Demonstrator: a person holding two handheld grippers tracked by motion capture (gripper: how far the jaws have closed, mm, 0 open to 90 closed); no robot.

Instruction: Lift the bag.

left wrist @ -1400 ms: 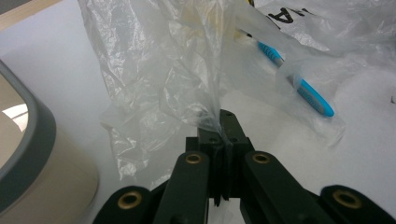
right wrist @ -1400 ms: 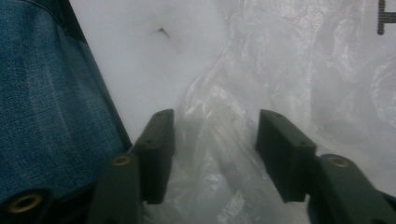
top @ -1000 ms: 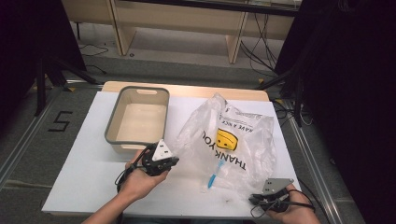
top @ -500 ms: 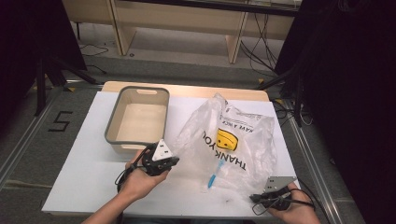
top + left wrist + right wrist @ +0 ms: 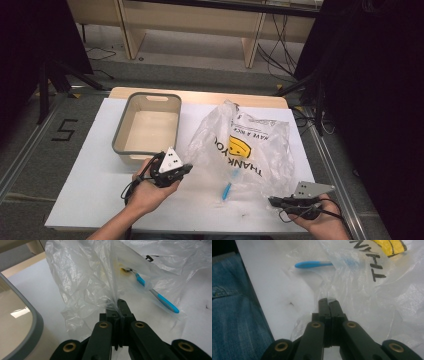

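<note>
On plastic bag (image 5: 250,145): "THANK YOU", smiley.

Overhead light falls bright on my white table (image 5: 95,200), while the room around it sinks into near black. Past my jaws, the plastic bag (image 5: 82,277) throws soft glare off its creases. Closest to the lens, my jaws blur, with faint shadows beneath.

bag (image 5: 250,145): clear, yellow smiley | toothbrush (image 5: 160,298): blue | bin (image 5: 120,142): grey

Wood bench (image 5: 200,20), grey floor (image 5: 30,145) w/ cables (image 5: 280,55)
</note>
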